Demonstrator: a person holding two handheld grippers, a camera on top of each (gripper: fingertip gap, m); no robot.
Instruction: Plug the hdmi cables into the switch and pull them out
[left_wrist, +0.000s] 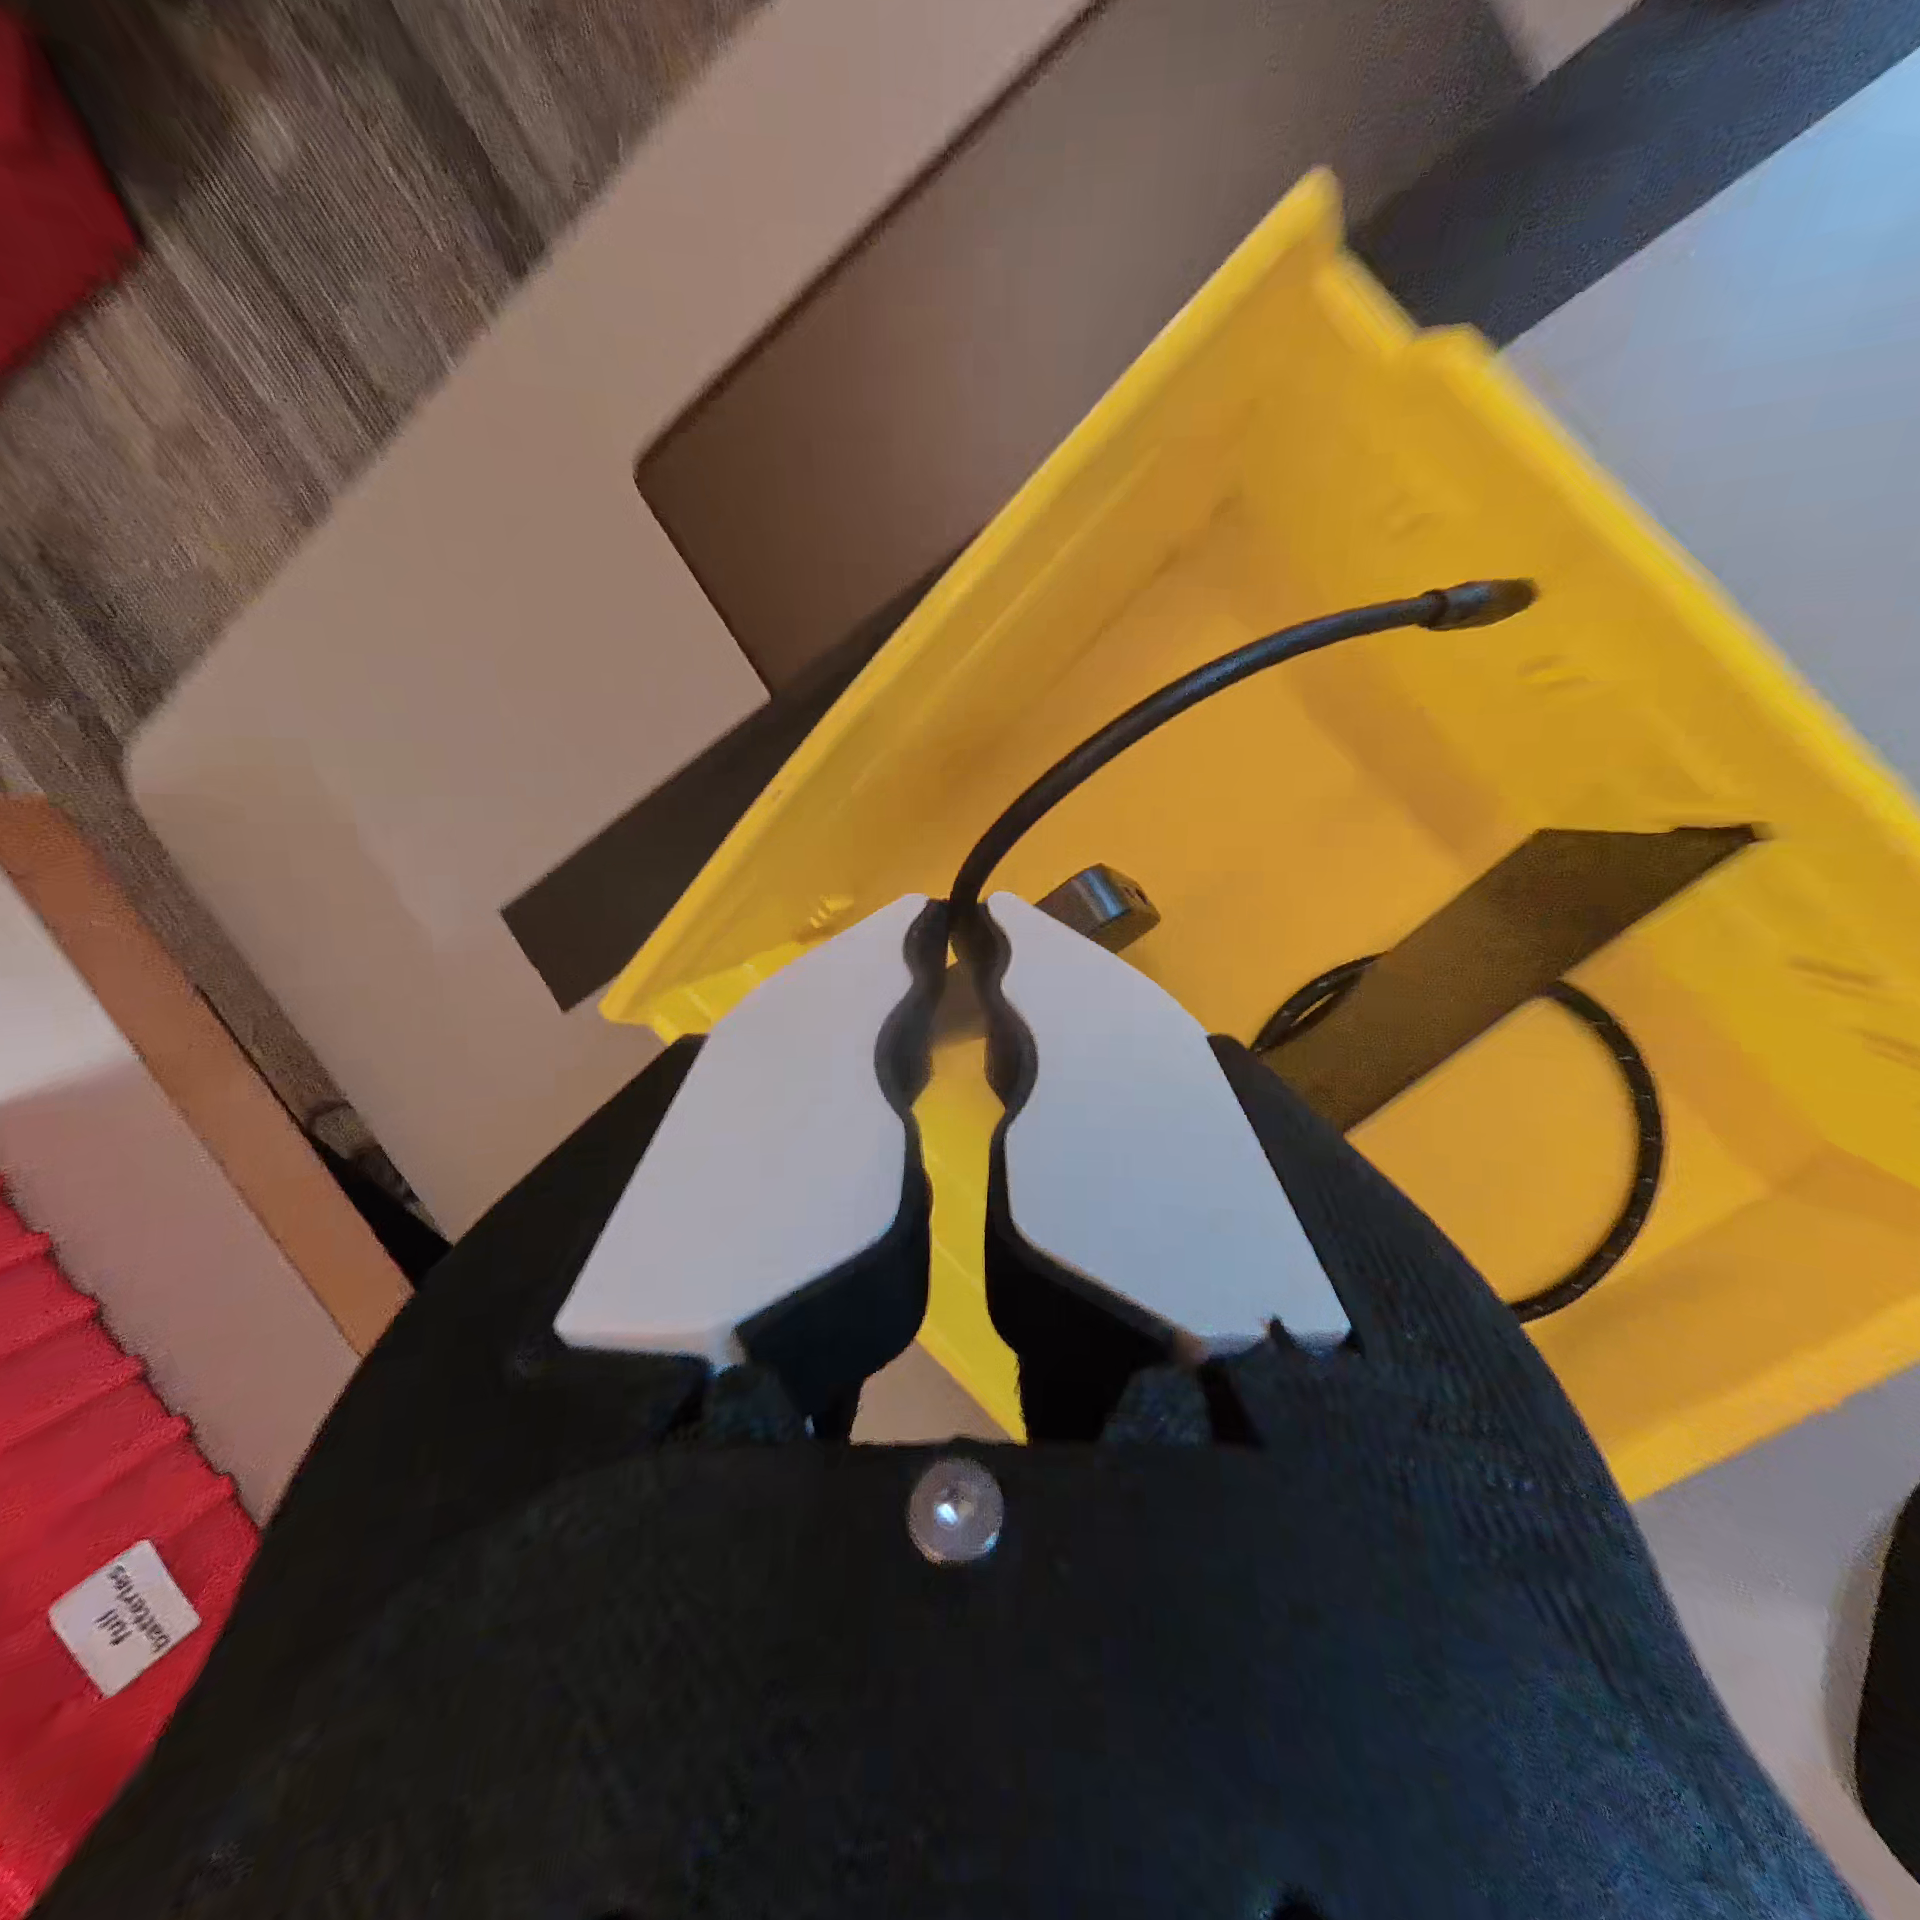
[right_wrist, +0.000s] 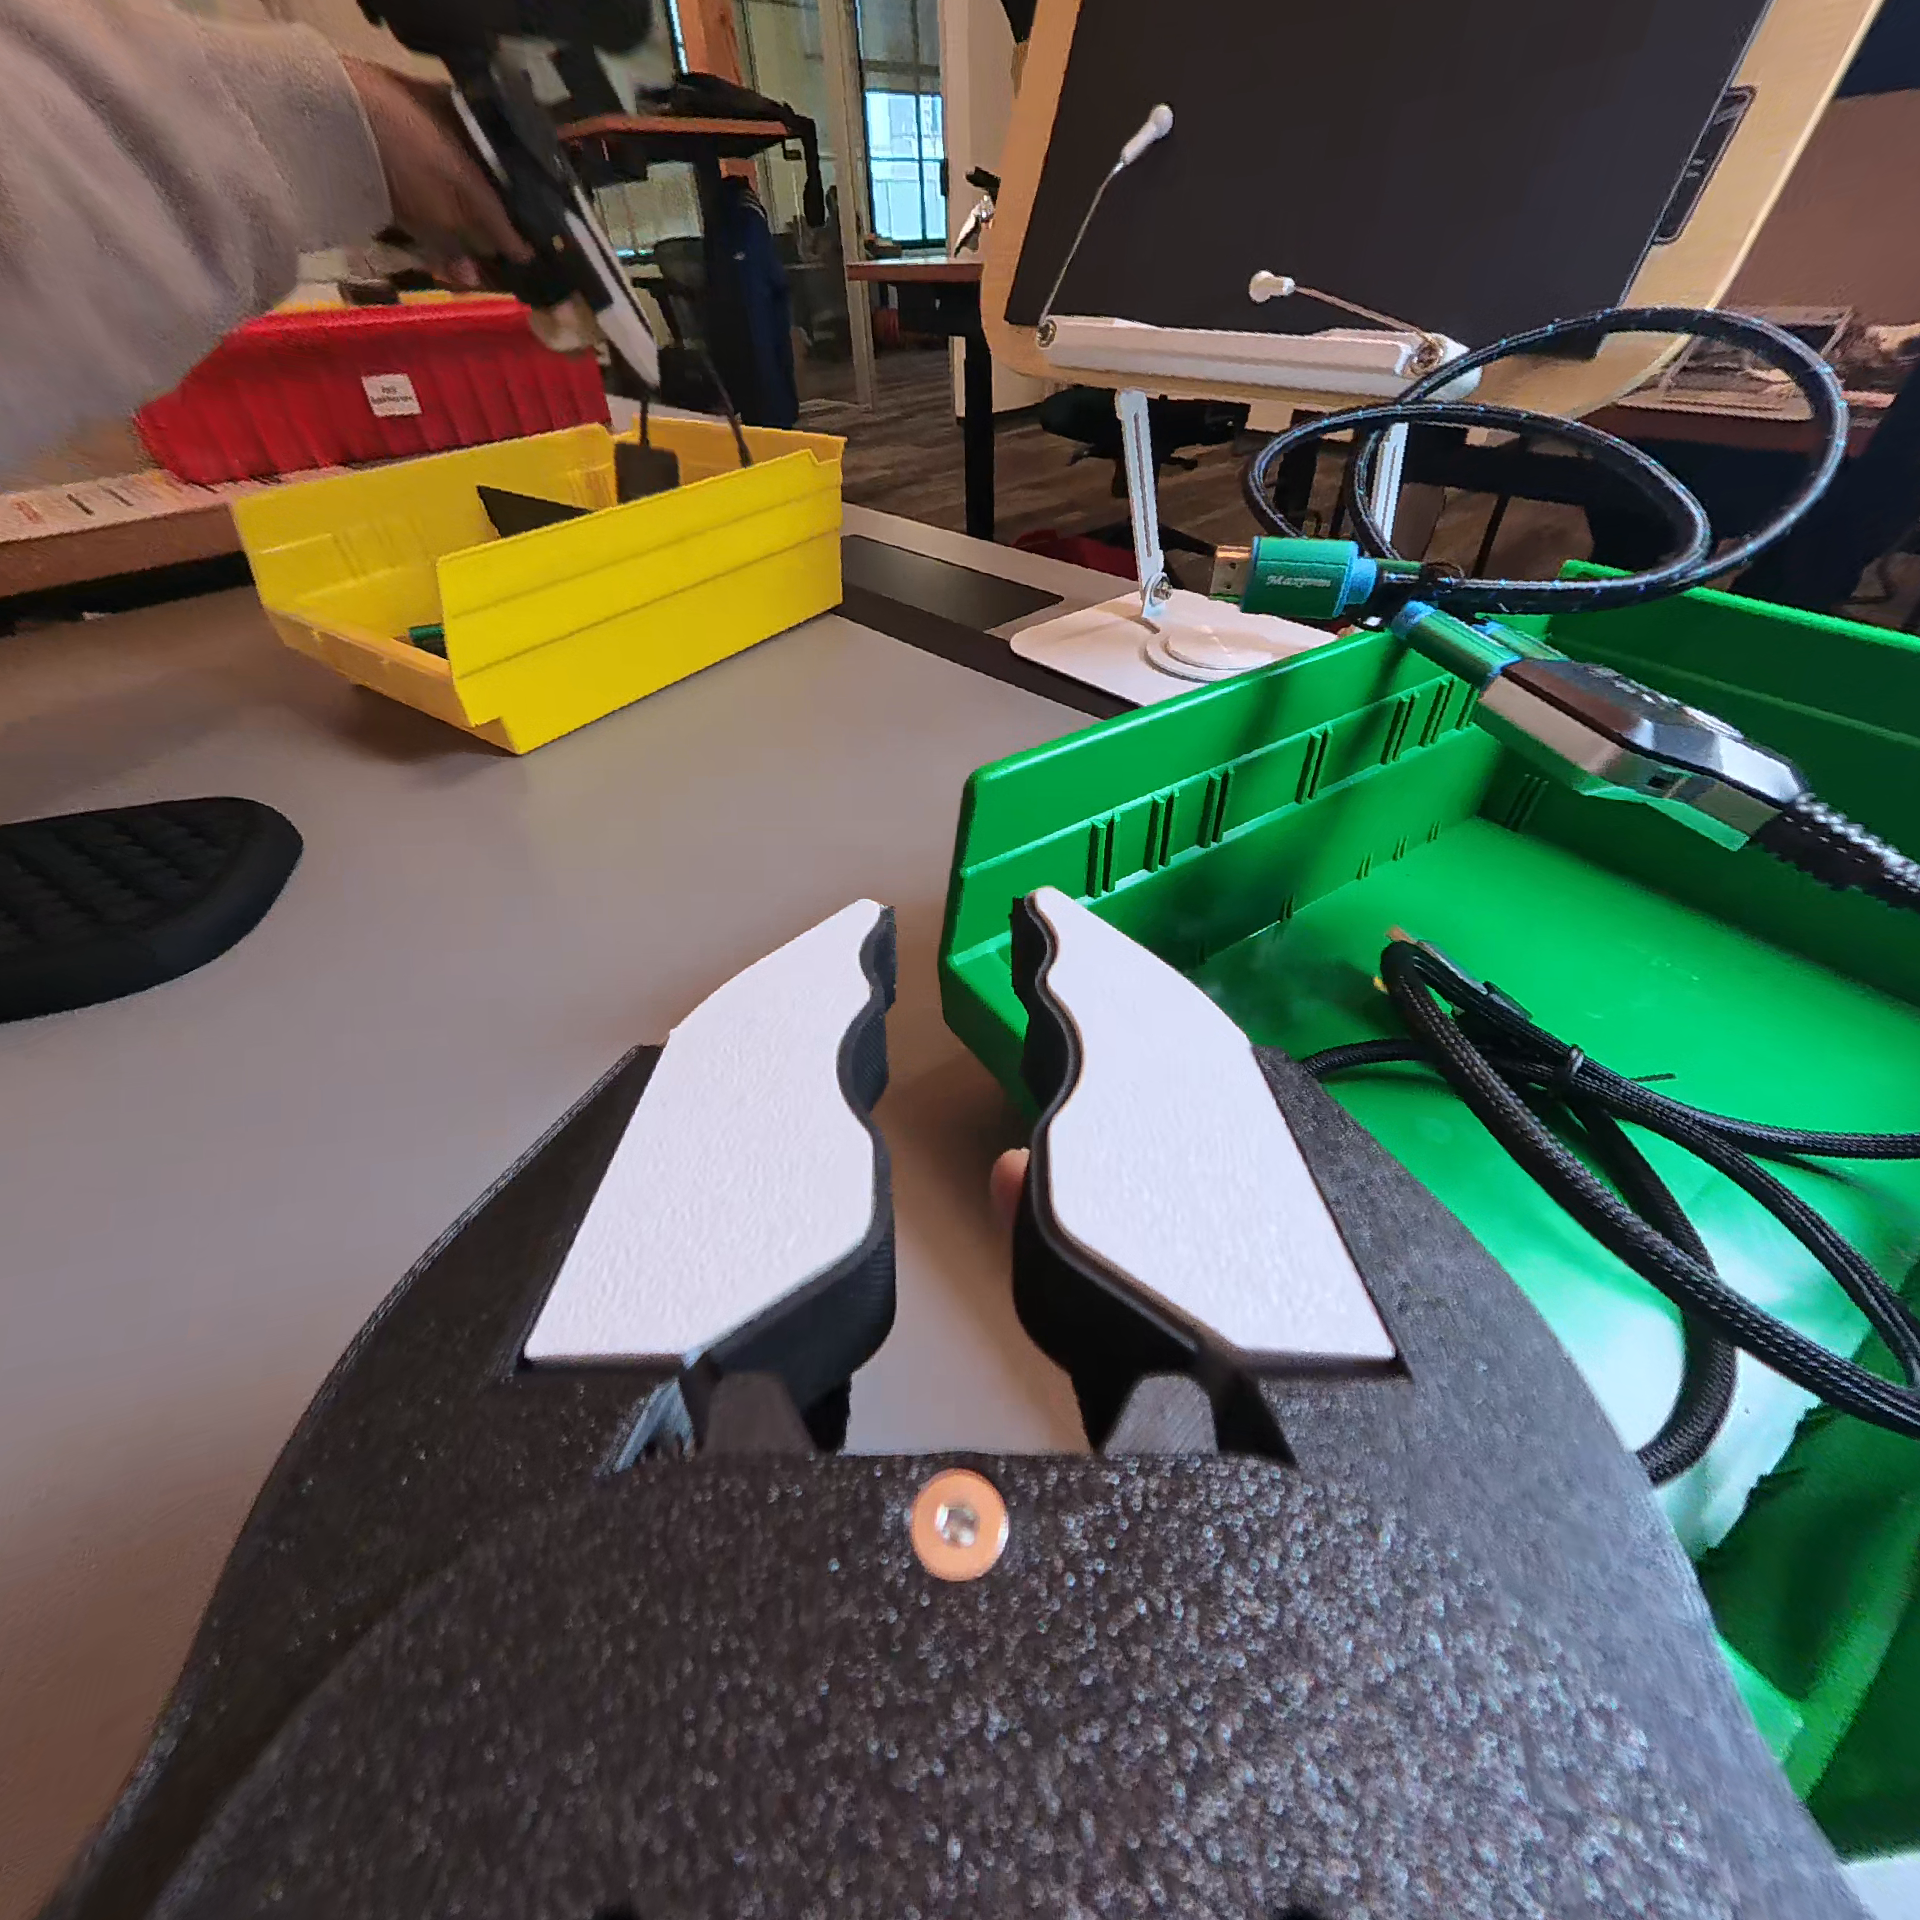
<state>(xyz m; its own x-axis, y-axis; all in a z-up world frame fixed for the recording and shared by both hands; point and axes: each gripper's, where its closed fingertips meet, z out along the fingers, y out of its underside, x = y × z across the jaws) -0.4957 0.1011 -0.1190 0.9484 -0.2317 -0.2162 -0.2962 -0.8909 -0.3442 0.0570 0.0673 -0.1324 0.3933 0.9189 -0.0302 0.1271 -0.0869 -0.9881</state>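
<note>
My left gripper (left_wrist: 956, 914) is shut on a thin black cable (left_wrist: 1174, 696) and holds it over the yellow bin (left_wrist: 1299, 499). The cable arcs up and right to a free plug end (left_wrist: 1475, 603). A small black box (left_wrist: 1101, 904) shows just past the fingertips. From the right wrist view that gripper (right_wrist: 582, 260) is above the yellow bin (right_wrist: 644, 592), with a black box (right_wrist: 644, 468) hanging under it. My right gripper (right_wrist: 951, 925) is open and empty, low over the table at the green bin's (right_wrist: 1195, 769) near-left corner. That bin holds a silver switch (right_wrist: 1642, 748), a green-ended cable (right_wrist: 1309, 577) and black braided cables (right_wrist: 1558, 1122).
The yellow bin also holds a black divider (left_wrist: 1507, 956) and a coiled black cable (left_wrist: 1631, 1143). A black wrist rest (right_wrist: 125, 894) lies at the left on the grey table. A red bin (right_wrist: 364, 395) sits behind the yellow one. A dark screen (right_wrist: 1351, 156) on a white stand (right_wrist: 1143, 644) is at the back.
</note>
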